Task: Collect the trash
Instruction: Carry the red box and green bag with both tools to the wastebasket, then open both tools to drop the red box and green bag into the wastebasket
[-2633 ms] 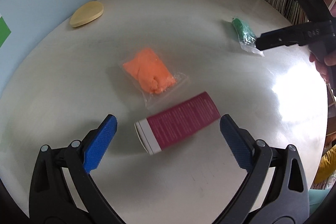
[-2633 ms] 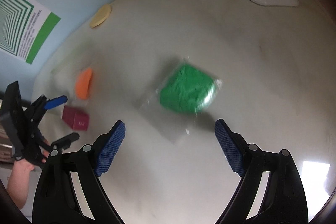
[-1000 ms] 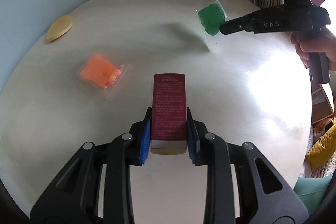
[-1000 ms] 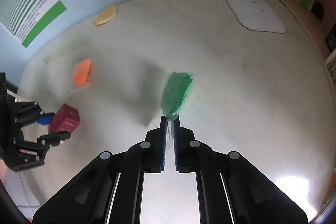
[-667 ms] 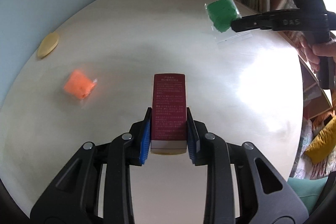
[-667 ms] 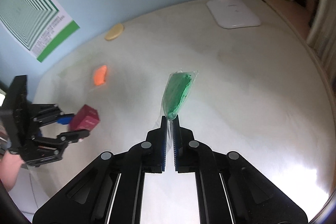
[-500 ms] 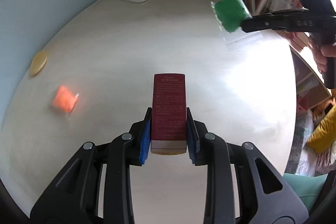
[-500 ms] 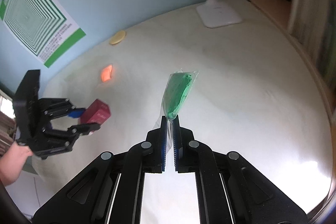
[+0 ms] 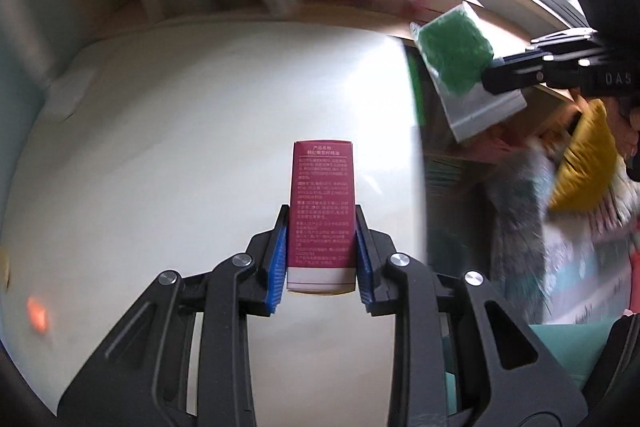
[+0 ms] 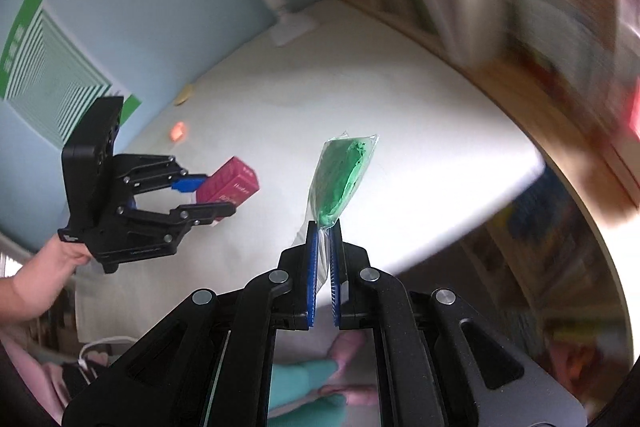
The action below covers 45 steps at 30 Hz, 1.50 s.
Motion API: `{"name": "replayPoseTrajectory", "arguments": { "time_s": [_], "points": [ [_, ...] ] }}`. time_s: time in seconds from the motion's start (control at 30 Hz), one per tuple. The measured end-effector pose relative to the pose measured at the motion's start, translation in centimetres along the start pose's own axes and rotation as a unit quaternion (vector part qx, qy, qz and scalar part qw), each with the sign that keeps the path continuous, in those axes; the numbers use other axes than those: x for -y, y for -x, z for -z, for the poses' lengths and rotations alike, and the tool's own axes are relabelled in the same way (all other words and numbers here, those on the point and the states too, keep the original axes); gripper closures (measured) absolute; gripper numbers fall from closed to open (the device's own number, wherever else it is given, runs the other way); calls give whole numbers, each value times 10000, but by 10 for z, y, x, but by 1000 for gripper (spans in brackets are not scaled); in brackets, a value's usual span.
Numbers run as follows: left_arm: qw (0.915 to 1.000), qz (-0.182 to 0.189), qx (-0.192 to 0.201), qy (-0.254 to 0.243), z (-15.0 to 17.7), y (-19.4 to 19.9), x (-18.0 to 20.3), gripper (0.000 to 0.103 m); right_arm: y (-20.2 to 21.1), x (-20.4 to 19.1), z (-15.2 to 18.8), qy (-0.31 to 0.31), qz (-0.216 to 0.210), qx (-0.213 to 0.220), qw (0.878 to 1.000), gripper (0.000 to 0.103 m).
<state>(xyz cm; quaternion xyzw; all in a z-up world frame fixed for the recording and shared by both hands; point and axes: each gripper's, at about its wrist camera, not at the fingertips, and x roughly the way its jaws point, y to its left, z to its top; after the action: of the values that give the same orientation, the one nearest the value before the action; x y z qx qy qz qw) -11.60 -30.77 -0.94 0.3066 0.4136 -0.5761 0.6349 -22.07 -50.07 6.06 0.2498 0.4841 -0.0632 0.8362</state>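
My left gripper (image 9: 321,227) is shut on a dark red carton (image 9: 322,203) with small white print, held lengthwise above the white round table (image 9: 180,131). The right wrist view shows the same left gripper (image 10: 212,197) with the red carton (image 10: 230,183) off to the left. My right gripper (image 10: 324,227) is shut on the clear edge of a plastic bag of green stuff (image 10: 340,179), which stands up from the pads. In the left wrist view the green bag (image 9: 454,53) hangs beyond the table's right edge from the right gripper (image 9: 496,77).
An orange bag (image 9: 37,314) lies on the table at far left, small in the right wrist view as the orange bag (image 10: 177,131). A yellow disc (image 10: 183,94) and a white lamp base (image 10: 294,27) sit near the blue wall. Bookshelves (image 10: 560,39) flank the table; a yellow cushion (image 9: 584,159) lies beyond its edge.
Both grippers have swung away from the table's middle toward its edge, carrying the carton and the green bag. The orange bag has slid far to the left. Both grips are unchanged.
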Motion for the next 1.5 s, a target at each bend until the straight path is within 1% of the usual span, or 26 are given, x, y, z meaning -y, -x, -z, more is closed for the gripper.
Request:
{"name": "replayPoseTrajectory", "arguments": {
  "time_s": [0.03, 0.1, 0.13, 0.23, 0.33, 0.43, 0.5, 0.63, 0.73, 0.83, 0.87, 0.97, 1.13, 1.2, 1.27, 1.3, 1.33, 1.37, 1.4, 1.43, 1.47, 1.5],
  "points": [
    [9998, 125, -26, -147, -4, -6, 18, 76, 12, 10, 18, -157, 92, 10, 9998, 97],
    [9988, 299, -92, -386, -10, -18, 44, 76, 27, 24, 43, -378, 195, 1, 9991, 97],
    [9979, 375, -141, -517, -12, -25, 60, 76, 36, 33, 62, -546, 259, -6, 9982, 96],
    [9933, 671, -339, -873, -14, -46, 106, 76, 57, 55, 110, -961, 415, -62, 9945, 96],
    [9858, 954, -611, -1241, -5, -67, 156, 76, 69, 72, 157, -1366, 531, -129, 9891, 97],
    [9785, 1136, -899, -1465, 7, -88, 189, 76, 72, 86, 197, -1736, 579, -212, 9829, 96],
    [9738, 1247, -1049, -1587, 14, -97, 202, 76, 72, 91, 220, -1949, 550, -282, 9789, 96],
    [9646, 1320, -1285, -1886, 27, -115, 232, 76, 65, 100, 257, -2351, 542, -412, 9696, 96],
    [9591, 1373, -1450, -2006, 34, -125, 245, 76, 62, 103, 272, -2516, 508, -434, 9655, 96],
    [9554, 1374, -1587, -2076, 37, -136, 255, 76, 55, 106, 281, -2618, 529, -522, 9623, 96],
    [9537, 1375, -1645, -2109, 39, -140, 258, 76, 51, 109, 285, -2726, 546, -562, 9589, 96],
    [9499, 1424, -1804, -2120, 40, -154, 267, 76, 43, 114, 292, -2845, 523, -649, 9550, 96],
    [9428, 1469, -1961, -2259, 45, -166, 278, 76, 33, 122, 300, -2936, 499, -750, 9517, 96],
    [9414, 1458, -2007, -2285, 45, -172, 283, 76, 30, 126, 301, -2963, 485, -769, 9508, 93],
    [9400, 1447, -2060, -2305, 45, -177, 286, 74, 27, 132, 303, -3002, 446, -792, 9495, 93],
    [9394, 1426, -2073, -2327, 45, -179, 288, 65, 27, 133, 304, -3026, 431, -809, 9487, 91],
    [9392, 1380, -2078, -2360, 46, -180, 288, 53, 27, 135, 304, -3058, 461, -824, 9474, 80],
    [9397, 1314, -2068, -2385, 46, -182, 289, 51, 27, 138, 305, -3076, 510, -815, 9466, 72],
    [9393, 1314, -2071, -2401, 46, -183, 289, 51, 29, 140, 306, -3116, 539, -800, 9453, 57],
    [9383, 1317, -2098, -2412, 46, -183, 290, 50, 31, 143, 307, -3172, 538, -756, 9438, 54],
    [9383, 1305, -2097, -2422, 46, -184, 290, 48, 33, 144, 308, -3193, 539, -731, 9433, 54],
    [9385, 1270, -2069, -2456, 45, -183, 290, 44, 35, 146, 308, -3216, 540, -711, 9427, 54]
  ]
}}
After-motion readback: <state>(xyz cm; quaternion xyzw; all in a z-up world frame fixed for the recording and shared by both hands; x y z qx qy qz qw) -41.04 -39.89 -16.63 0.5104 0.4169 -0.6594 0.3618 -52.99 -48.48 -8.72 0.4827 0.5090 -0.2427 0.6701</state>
